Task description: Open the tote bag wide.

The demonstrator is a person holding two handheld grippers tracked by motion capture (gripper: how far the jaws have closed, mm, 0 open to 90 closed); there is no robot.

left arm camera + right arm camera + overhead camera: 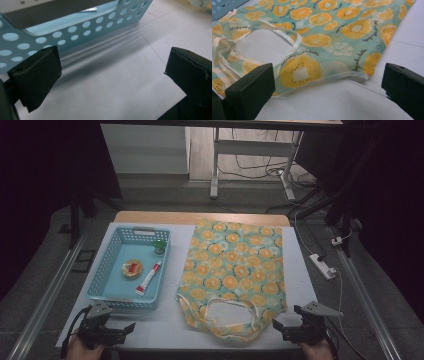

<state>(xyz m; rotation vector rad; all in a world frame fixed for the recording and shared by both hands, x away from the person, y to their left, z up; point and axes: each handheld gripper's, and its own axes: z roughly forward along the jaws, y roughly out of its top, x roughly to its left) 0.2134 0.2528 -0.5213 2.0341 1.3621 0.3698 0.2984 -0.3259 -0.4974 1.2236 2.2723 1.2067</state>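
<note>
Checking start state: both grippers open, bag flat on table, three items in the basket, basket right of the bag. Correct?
One error: the blue basket sits left of the orange-print bag, as the high view shows. The rest stands: left gripper and right gripper open, three items in the basket.

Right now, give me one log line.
left gripper: open, idle | right gripper: open, idle | bag: flat | basket: three items

dim room, grey floor [40, 270], white desk [260, 145] behind.
</note>
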